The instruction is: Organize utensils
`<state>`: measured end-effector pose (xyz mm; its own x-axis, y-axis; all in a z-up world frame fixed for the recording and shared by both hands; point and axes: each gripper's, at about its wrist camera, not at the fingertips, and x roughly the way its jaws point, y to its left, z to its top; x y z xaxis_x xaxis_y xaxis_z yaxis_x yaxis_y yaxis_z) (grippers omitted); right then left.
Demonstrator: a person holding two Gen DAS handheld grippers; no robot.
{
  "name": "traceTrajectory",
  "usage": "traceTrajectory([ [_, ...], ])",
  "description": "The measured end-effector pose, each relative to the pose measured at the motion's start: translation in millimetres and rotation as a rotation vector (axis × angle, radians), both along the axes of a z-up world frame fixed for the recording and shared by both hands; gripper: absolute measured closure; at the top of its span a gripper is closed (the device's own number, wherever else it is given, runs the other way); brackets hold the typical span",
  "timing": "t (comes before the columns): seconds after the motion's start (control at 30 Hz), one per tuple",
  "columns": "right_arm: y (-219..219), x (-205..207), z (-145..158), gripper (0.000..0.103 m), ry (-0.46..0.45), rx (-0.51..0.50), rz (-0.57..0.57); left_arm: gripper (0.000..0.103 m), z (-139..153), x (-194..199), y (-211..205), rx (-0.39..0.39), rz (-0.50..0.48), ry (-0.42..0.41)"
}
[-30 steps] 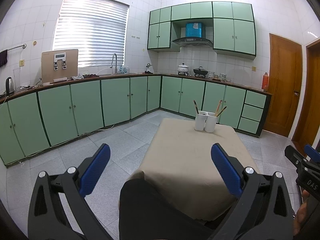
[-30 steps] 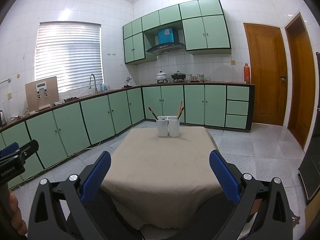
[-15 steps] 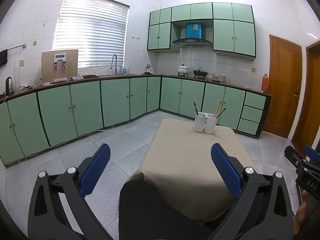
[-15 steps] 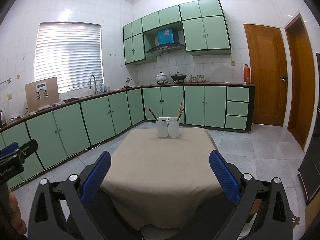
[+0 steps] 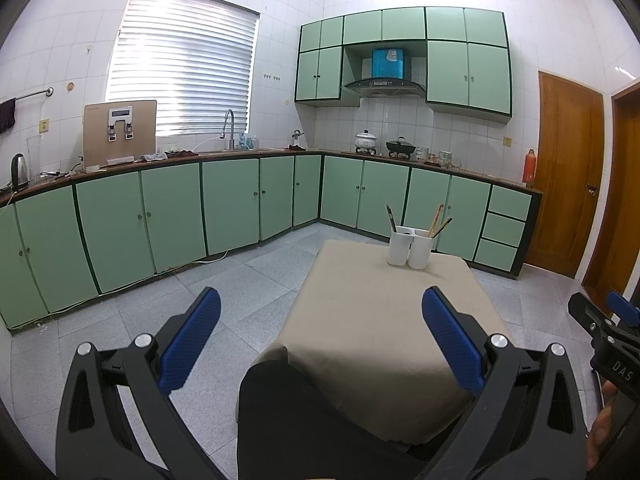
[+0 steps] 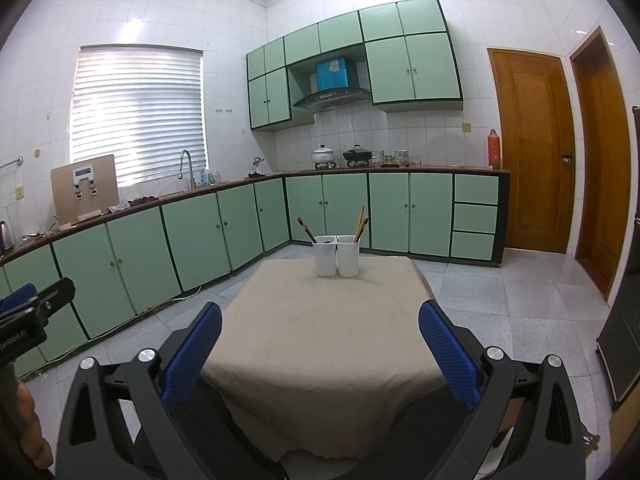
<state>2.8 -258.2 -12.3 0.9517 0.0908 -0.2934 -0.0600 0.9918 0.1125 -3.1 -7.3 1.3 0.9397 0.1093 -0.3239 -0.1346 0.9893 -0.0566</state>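
almost nothing has moved since a second ago: you only drifted a touch back from the table.

your left gripper (image 5: 320, 322) and right gripper (image 6: 320, 326) both gape wide and hold nothing, low at the near edge of the cloth-covered table (image 6: 320, 320). well beyond them, at the far edge, stand two white holders (image 6: 336, 255) touching side by side; the left holds dark chopsticks (image 6: 306, 229), the right lighter wooden ones (image 6: 361, 224).

Left gripper (image 5: 320, 336) and right gripper (image 6: 320, 340) built of black frames, blue textured pads (image 6: 192, 354), silver screws (image 5: 499, 340), white lettering printed on housing, dark trousers (image 5: 320, 420) worn.
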Motion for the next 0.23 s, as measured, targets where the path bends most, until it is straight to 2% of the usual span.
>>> traceTrajectory([
  [0.23, 0.7, 0.1, -0.3, 0.006, 0.001, 0.001, 0.003, 0.005, 3.1, -3.2, -2.8, 0.003, 0.000, -0.005],
])
